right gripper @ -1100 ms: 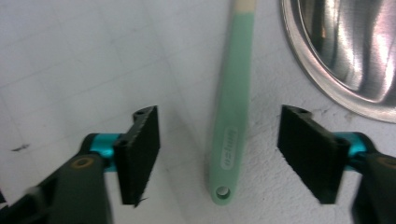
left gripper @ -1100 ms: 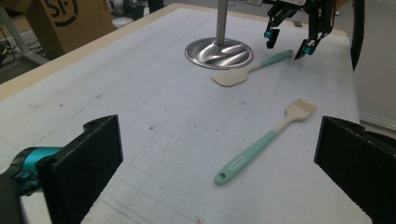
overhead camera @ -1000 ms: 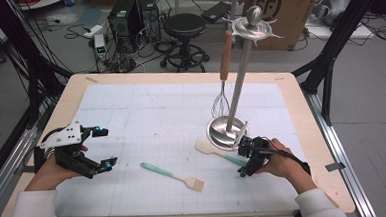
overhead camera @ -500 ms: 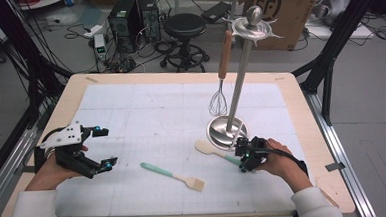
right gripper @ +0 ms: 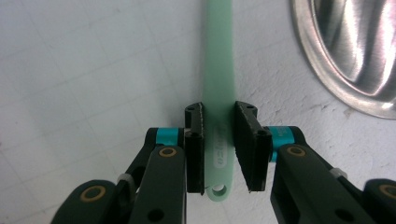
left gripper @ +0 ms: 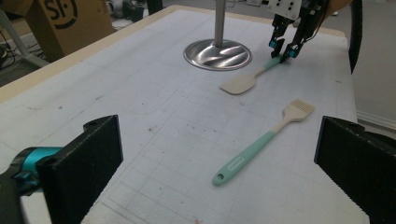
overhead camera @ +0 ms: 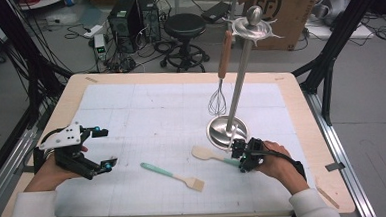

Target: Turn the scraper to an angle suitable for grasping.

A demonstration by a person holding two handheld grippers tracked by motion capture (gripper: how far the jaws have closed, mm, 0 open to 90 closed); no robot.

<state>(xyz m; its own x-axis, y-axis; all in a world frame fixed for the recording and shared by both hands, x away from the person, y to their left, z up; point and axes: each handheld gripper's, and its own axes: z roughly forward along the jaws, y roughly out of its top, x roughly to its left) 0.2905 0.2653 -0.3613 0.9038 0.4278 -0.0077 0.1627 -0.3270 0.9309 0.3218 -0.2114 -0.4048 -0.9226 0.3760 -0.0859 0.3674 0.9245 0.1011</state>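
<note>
- Between the pads of the right gripper (right gripper: 218, 109), at the near right of the table (overhead camera: 145, 103): green handle of the spatula (overhead camera: 211, 154), caught close to its hanging hole
- Clenched on that handle, as far as can be judged, after closing in on it just now; both pads flush against its edges, tail end poking out behind them
- Lying flat, long axis running straight ahead from the tongs, pale blade pointing to the left and slightly away in the high view, just beside the steel base of the stand (overhead camera: 227, 131)
- Far nearer the right hand than the left; left gripper (overhead camera: 107, 147) well apart at the near left, released, spread wide, nothing between
- Between the two, closer to the middle: pastry brush (overhead camera: 173, 175), green handle toward the left hand, bristles toward the right
- Hanging from the stand by a wooden handle: whisk (overhead camera: 218, 99)
- Raised lettering on the spatula handle between the pads, too blurred to read
- Printed on the cardboard box (overhead camera: 276, 14) behind the table: "SF" inside a ring; no other legible writing
</note>
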